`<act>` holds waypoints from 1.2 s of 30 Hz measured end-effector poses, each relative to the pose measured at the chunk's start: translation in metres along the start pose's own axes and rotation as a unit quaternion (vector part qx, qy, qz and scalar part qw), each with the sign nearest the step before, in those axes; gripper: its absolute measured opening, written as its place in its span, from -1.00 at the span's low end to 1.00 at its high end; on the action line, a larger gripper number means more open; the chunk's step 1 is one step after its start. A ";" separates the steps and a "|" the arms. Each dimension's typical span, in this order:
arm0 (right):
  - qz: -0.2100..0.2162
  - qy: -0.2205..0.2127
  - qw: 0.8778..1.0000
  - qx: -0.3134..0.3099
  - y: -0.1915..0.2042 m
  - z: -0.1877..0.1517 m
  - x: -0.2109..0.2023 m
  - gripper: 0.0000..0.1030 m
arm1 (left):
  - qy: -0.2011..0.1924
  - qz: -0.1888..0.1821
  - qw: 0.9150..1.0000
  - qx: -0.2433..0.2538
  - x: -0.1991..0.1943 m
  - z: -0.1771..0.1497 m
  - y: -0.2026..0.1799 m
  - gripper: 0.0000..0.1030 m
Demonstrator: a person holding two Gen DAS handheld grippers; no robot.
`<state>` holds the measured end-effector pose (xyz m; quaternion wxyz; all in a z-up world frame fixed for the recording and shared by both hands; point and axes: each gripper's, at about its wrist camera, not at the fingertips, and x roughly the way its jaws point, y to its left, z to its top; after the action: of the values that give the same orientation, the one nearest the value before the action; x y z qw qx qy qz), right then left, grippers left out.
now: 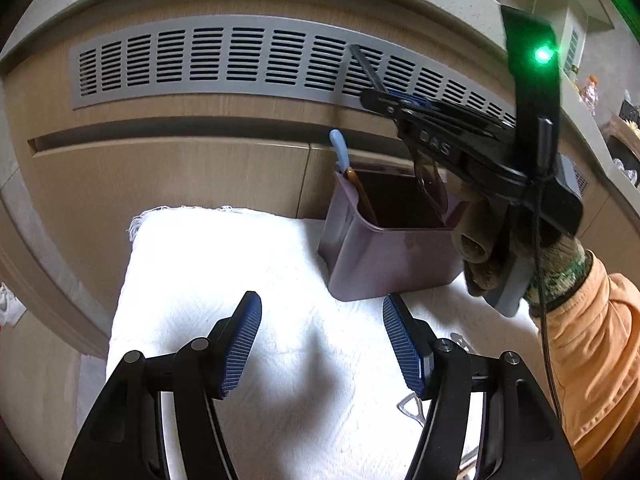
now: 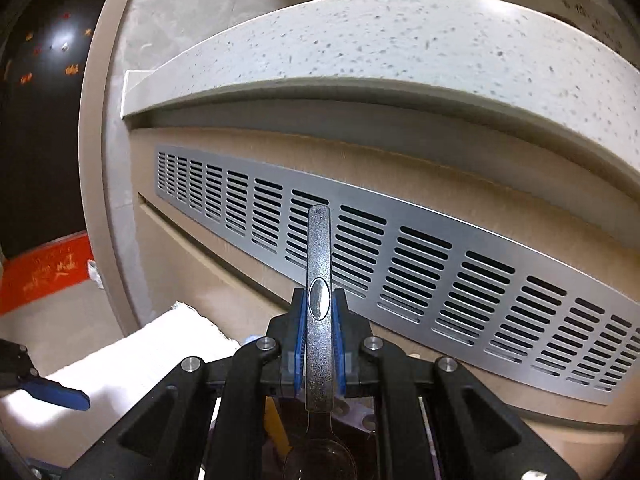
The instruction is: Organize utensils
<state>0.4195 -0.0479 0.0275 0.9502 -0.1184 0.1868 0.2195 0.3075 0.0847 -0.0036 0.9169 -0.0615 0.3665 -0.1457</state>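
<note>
A purple utensil holder [image 1: 384, 248] stands on a white towel [image 1: 240, 280]; a blue-handled utensil [image 1: 339, 152] and a brown one [image 1: 360, 192] lean inside it. My right gripper [image 2: 319, 312] is shut on a metal spoon [image 2: 318, 272], handle up and bowl down over the holder's mouth. In the left wrist view the right gripper [image 1: 384, 96] shows above the holder with the spoon's bowl [image 1: 432, 188] at its rim. My left gripper [image 1: 322, 340] is open and empty above the towel, in front of the holder.
Metal utensils [image 1: 412, 408] lie on the towel by my left gripper's right finger. Behind the holder is a wooden cabinet front with a grey vent grille [image 1: 240, 60] under a speckled counter [image 2: 400, 40]. The towel's left edge drops to the floor.
</note>
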 end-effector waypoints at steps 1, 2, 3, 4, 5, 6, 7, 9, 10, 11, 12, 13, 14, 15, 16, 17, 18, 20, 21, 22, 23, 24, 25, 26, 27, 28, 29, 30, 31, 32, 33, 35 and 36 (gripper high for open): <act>-0.004 0.003 1.000 -0.004 0.000 -0.002 0.000 -0.76 | 0.000 0.001 1.000 -0.004 0.001 0.000 0.001 0.24; 0.000 0.008 1.000 -0.003 -0.001 -0.002 0.000 -0.67 | 0.000 0.002 1.000 -0.006 0.001 0.000 0.002 0.24; 0.006 0.014 1.000 0.000 -0.002 -0.002 -0.001 -0.59 | 0.000 0.003 1.000 -0.009 0.000 0.000 0.002 0.24; 0.015 0.019 1.000 0.007 -0.005 -0.003 -0.004 -0.44 | 0.000 0.005 1.000 -0.010 -0.001 0.000 0.003 0.24; 0.016 0.019 1.000 0.011 -0.007 -0.004 -0.007 -0.39 | 0.000 0.007 1.000 -0.011 -0.002 -0.001 0.003 0.24; 0.017 0.020 1.000 0.013 -0.008 -0.006 -0.011 -0.37 | 0.000 0.010 1.000 -0.012 -0.004 -0.001 0.003 0.24; 0.018 0.020 1.000 0.014 -0.009 -0.006 -0.015 -0.37 | 0.001 0.012 1.000 -0.012 -0.006 -0.002 0.002 0.24; 0.024 0.030 0.999 0.022 -0.014 -0.009 -0.031 -0.37 | 0.004 0.017 1.000 -0.011 -0.013 -0.006 -0.002 0.24; 0.029 0.038 0.998 0.027 -0.016 -0.011 -0.041 -0.37 | 0.008 0.018 1.000 -0.009 -0.016 -0.009 -0.004 0.24; 0.031 0.047 0.998 0.029 -0.017 -0.014 -0.048 -0.36 | 0.012 0.019 1.000 -0.006 -0.019 -0.012 -0.006 0.24; 0.033 0.059 0.997 0.030 -0.018 -0.018 -0.058 -0.36 | 0.019 0.021 1.000 -0.001 -0.024 -0.016 -0.009 0.24; 0.038 0.073 0.996 0.027 -0.016 -0.022 -0.066 -0.36 | 0.026 0.022 0.999 0.001 -0.027 -0.020 -0.012 0.24; 0.046 0.092 0.995 0.019 -0.015 -0.028 -0.076 -0.36 | 0.034 0.019 0.999 0.004 -0.030 -0.025 -0.015 0.24; 0.051 0.106 0.993 0.014 -0.013 -0.034 -0.084 -0.36 | 0.045 0.010 0.999 0.007 -0.033 -0.032 -0.019 0.24; 0.060 0.122 0.991 0.008 -0.011 -0.041 -0.094 -0.36 | 0.056 -0.002 0.998 0.012 -0.036 -0.039 -0.024 0.24; 0.072 0.141 0.987 0.003 -0.009 -0.050 -0.105 -0.35 | 0.065 -0.013 0.998 0.017 -0.039 -0.046 -0.029 0.24; 0.083 0.155 0.984 -0.001 -0.006 -0.058 -0.113 -0.35 | 0.076 -0.026 0.996 0.031 -0.043 -0.056 -0.038 0.24; 0.110 0.187 0.976 -0.013 0.004 -0.079 -0.132 -0.35 | 0.090 -0.046 0.993 0.063 -0.049 -0.072 -0.054 0.24; 0.120 0.196 0.973 -0.021 0.009 -0.088 -0.140 -0.35 | 0.098 -0.053 0.990 0.081 -0.052 -0.082 -0.063 0.24; 0.133 0.205 0.969 -0.029 0.016 -0.098 -0.148 -0.35 | 0.104 -0.055 0.989 0.092 -0.054 -0.090 -0.070 0.24; 0.150 0.217 0.964 -0.037 0.025 -0.110 -0.157 -0.35 | 0.108 -0.056 0.987 0.102 -0.057 -0.097 -0.076 0.24; 0.160 0.225 0.960 -0.044 0.031 -0.118 -0.163 -0.35 | 0.113 -0.056 0.986 0.110 -0.059 -0.105 -0.082 0.24; 0.171 0.233 0.956 -0.051 0.039 -0.127 -0.169 -0.35 | 0.119 -0.056 0.985 0.115 -0.060 -0.111 -0.086 0.24; 0.186 0.241 0.951 -0.059 0.048 -0.136 -0.174 -0.35 | 0.124 -0.054 0.984 0.117 -0.062 -0.116 -0.089 0.24; 0.197 0.249 0.946 -0.067 0.056 -0.145 -0.179 -0.35 | 0.131 -0.053 0.983 0.115 -0.064 -0.123 -0.091 0.24; 0.200 0.252 0.944 -0.070 0.060 -0.150 -0.181 -0.35 | 0.138 -0.052 0.982 0.114 -0.066 -0.127 -0.093 0.24; 0.204 0.256 0.942 -0.073 0.064 -0.157 -0.184 -0.35 | 0.142 -0.050 0.982 0.115 -0.067 -0.131 -0.095 0.24; 0.205 0.262 0.940 -0.074 0.068 -0.163 -0.185 -0.35 | 0.143 -0.047 0.981 0.118 -0.070 -0.134 -0.097 0.24; 0.203 0.266 0.940 -0.072 0.068 -0.166 -0.185 -0.35 | 0.142 -0.042 0.982 0.118 -0.074 -0.135 -0.097 0.24; 0.199 0.270 0.940 -0.068 0.067 -0.170 -0.184 -0.35 | 0.138 -0.038 0.983 0.113 -0.077 -0.134 -0.096 0.24; 0.192 0.268 0.942 -0.064 0.065 -0.171 -0.183 -0.35 | 0.134 -0.036 0.985 0.106 -0.078 -0.134 -0.095 0.24; 0.165 0.259 0.951 -0.038 0.049 -0.169 -0.181 -0.35 | 0.124 -0.035 0.988 0.088 -0.082 -0.128 -0.092 0.24; 0.144 0.259 0.955 -0.020 0.038 -0.169 -0.176 -0.35 | 0.120 -0.036 0.989 0.078 -0.081 -0.125 -0.090 0.24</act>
<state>0.2040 -0.1322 -0.0583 0.8249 -0.1617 0.4373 0.3195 0.1458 0.0236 -0.0213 0.8627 0.0154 0.4586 -0.2127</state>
